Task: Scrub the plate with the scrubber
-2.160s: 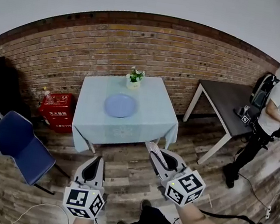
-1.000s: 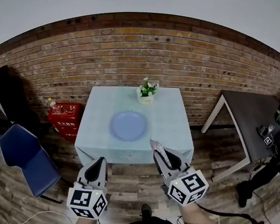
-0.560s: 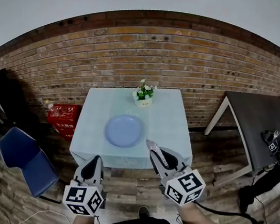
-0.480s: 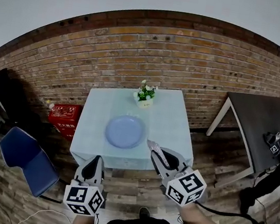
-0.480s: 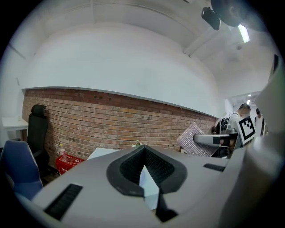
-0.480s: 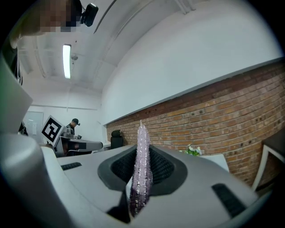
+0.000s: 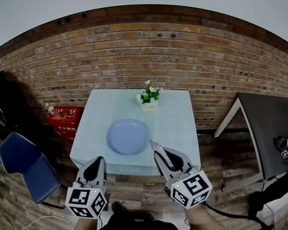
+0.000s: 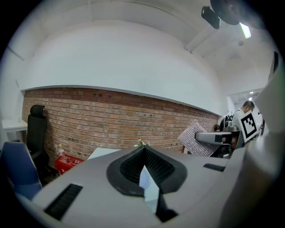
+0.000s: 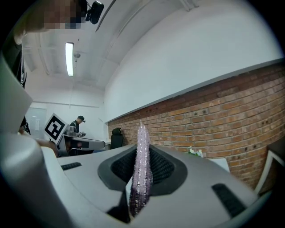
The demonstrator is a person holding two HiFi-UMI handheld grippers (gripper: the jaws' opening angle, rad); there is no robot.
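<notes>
A brick wall (image 7: 143,47) stood behind a small table (image 7: 177,125) under a pale blue cloth, with wooden floor around it. The right gripper (image 7: 162,157) was closed on the scrubber (image 7: 156,148), a thin sparkling pad held on edge. Its long axis ran straight forward out of the jaws, as the right gripper view showed (image 9: 140,169). The left gripper (image 7: 95,162) had its jaws together with nothing between them.

The plate (image 7: 127,136) lay flat near the middle of the table, in front of a small flower pot (image 7: 148,99). From the scrubber tip it was ahead and a little to the left. The left gripper was over the floor, just short of the table's near edge. So I judge the right gripper was nearer to the plate, and the pad needed to go forward-left and down onto it.
</notes>
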